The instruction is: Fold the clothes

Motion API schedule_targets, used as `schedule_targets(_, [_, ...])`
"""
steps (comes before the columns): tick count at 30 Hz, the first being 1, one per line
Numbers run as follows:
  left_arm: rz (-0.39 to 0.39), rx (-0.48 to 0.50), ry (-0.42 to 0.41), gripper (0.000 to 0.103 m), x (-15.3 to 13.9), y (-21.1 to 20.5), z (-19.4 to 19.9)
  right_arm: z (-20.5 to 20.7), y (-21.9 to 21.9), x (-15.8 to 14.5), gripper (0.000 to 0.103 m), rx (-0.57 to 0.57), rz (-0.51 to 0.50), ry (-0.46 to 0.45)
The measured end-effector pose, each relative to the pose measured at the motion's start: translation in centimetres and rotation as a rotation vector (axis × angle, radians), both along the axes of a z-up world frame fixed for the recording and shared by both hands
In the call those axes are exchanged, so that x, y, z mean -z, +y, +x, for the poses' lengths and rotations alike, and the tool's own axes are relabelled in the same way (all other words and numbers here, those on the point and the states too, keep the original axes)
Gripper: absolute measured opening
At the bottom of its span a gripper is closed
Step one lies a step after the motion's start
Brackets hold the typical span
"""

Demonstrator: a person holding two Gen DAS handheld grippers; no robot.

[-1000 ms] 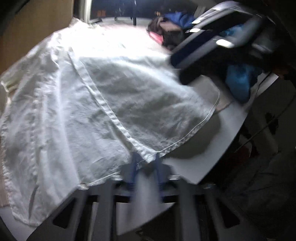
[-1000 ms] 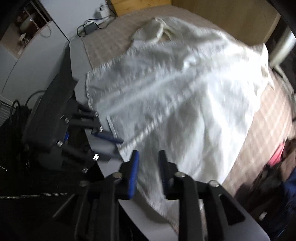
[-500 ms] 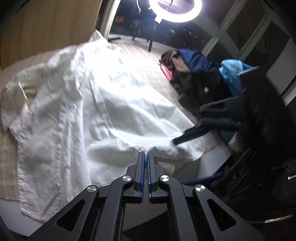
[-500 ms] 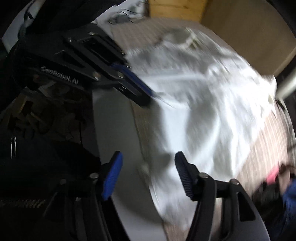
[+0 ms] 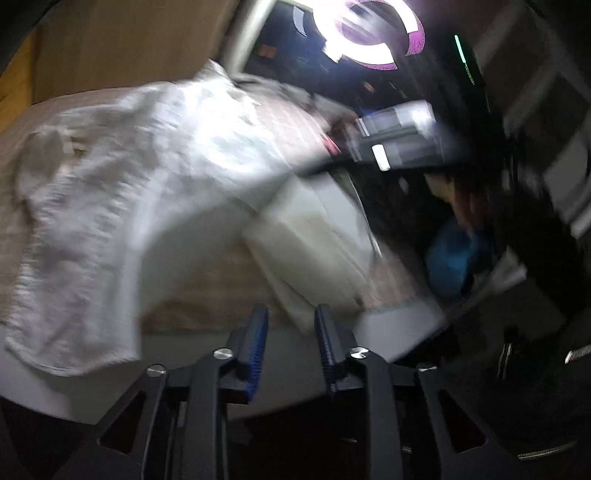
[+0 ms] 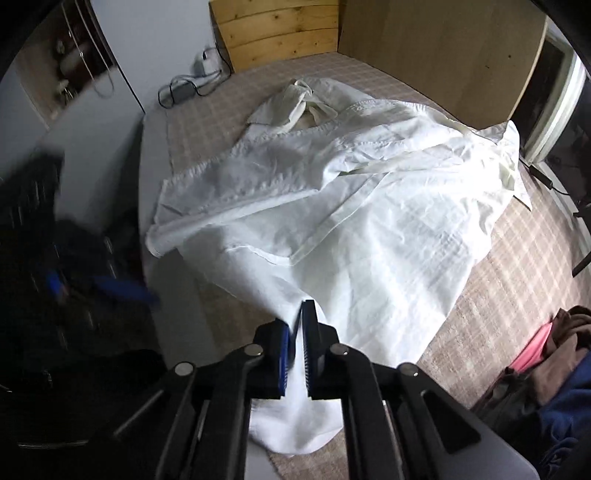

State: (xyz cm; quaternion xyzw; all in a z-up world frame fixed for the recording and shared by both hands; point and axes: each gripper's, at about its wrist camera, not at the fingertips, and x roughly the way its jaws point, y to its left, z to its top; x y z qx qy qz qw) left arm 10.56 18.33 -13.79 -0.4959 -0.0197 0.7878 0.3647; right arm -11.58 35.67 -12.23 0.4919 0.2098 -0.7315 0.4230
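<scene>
A white shirt (image 6: 369, 206) lies spread and rumpled over a checked beige cover (image 6: 498, 295). My right gripper (image 6: 297, 317) is closing at the shirt's near hem, and its blue pads pinch the cloth that runs between them. In the left wrist view the shirt (image 5: 129, 177) is blurred. My left gripper (image 5: 291, 314) is opening; its pads stand apart, with a fold of the hem just ahead of the tips and nothing pressed. The left gripper's blue fingers (image 6: 122, 290) show as a blur at the left. The right gripper's body (image 5: 399, 144) is a blur over the shirt's far side.
A pile of pink, brown and blue clothes (image 6: 546, 362) sits at the near right. A wooden headboard (image 6: 280, 33) and a charger with cables (image 6: 184, 88) are at the far end. The grey edge of the surface (image 6: 155, 184) runs along the left. A ring light (image 5: 365, 33) glares overhead.
The right gripper went from wide open to closed on the shirt's hem. The left gripper, shut half a second ago, has parted its jaws and risen, and the hem near it has shifted.
</scene>
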Motion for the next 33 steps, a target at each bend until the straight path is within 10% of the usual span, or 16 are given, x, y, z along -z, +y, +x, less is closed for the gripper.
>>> schedule_targets(10, [-0.162, 0.167, 0.023, 0.017, 4.8, 6.9, -0.6, 0.6, 0.6, -4.2, 0.006, 0.004, -0.021, 0.047])
schedule_targets(12, [-0.155, 0.2, 0.013, 0.0, 5.1, 6.7, -0.3, 0.7, 0.7, -4.8, 0.006, 0.005, -0.013, 0.062])
schedule_targets(21, [-0.054, 0.097, 0.037, 0.0, 3.2, 1.9, 0.2, 0.3, 0.7, -7.6, 0.006, 0.01, 0.003, 0.122])
schedule_targets(26, [-0.178, 0.209, 0.187, 0.044, 4.2, 5.6, 2.1, 0.1, 0.0, -7.4, 0.006, -0.001, 0.029, 0.117])
schedule_targets(30, [-0.299, 0.254, 0.25, 0.041, 5.6, 7.4, 2.0, 0.3, -0.8, -7.0, 0.006, -0.013, 0.038, 0.104])
schedule_targets(33, [-0.266, 0.225, 0.221, 0.016, 5.5, 6.8, 0.9, 0.6, -1.2, -6.8, 0.007, -0.023, 0.047, 0.105])
